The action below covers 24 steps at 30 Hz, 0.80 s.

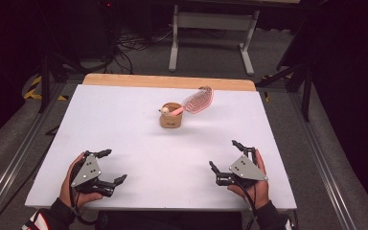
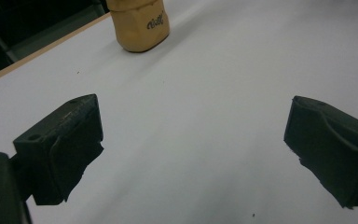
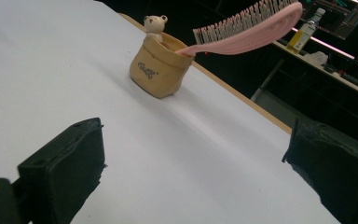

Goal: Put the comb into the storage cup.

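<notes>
A small tan pouch-shaped holder [image 1: 171,118] [image 2: 140,25] [image 3: 160,67] stands upright past the middle of the white table [image 1: 124,139]. A pink hairbrush [image 1: 196,102] [image 3: 247,32] leans out of it toward the right, handle down inside. A tiny cream bear figure [image 1: 165,110] [image 3: 154,25] peeks over the holder's rim. My left gripper [image 1: 110,166] [image 2: 193,149] rests near the front left edge, open with nothing between its jaws. Near the front right edge, my right gripper [image 1: 226,155] [image 3: 196,172] is open and holds nothing. Both are well short of the holder.
A wooden strip [image 1: 167,81] runs along the table's far edge. Beyond it stand a white bench frame [image 1: 211,36], cables on the floor and dark stands. Metal rails [image 1: 318,158] flank the table on both sides.
</notes>
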Motion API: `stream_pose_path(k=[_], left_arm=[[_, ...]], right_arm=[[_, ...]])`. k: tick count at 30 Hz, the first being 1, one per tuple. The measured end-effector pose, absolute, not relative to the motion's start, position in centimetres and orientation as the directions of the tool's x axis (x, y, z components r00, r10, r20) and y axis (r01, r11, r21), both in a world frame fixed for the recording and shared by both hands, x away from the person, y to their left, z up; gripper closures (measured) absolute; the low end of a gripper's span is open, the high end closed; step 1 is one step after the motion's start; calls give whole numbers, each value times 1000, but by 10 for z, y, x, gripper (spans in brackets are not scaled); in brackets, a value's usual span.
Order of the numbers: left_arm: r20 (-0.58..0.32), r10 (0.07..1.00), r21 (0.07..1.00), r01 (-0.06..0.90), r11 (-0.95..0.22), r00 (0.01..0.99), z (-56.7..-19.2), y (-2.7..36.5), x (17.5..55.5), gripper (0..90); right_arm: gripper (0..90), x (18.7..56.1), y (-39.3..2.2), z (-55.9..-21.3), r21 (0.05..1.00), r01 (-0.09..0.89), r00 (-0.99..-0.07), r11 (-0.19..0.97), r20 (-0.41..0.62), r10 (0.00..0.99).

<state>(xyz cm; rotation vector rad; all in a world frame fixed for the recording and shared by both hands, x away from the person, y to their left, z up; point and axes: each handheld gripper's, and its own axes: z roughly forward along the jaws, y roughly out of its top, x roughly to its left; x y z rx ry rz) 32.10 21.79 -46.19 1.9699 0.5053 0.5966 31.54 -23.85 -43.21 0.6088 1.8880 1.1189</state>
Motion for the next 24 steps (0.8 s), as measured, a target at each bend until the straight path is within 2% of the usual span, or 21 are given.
stream_pose_path(k=[14,24], left_arm=[[181,584,902,104,-420,791,-462,218,322,51],[156,611,919,114,-379,776,-457,226,326,44]], right_arm=[[38,315,-279,-452,880,99,-491,465,-363,792],[37,319,-285,-457,877,112,-498,467,-357,790]])
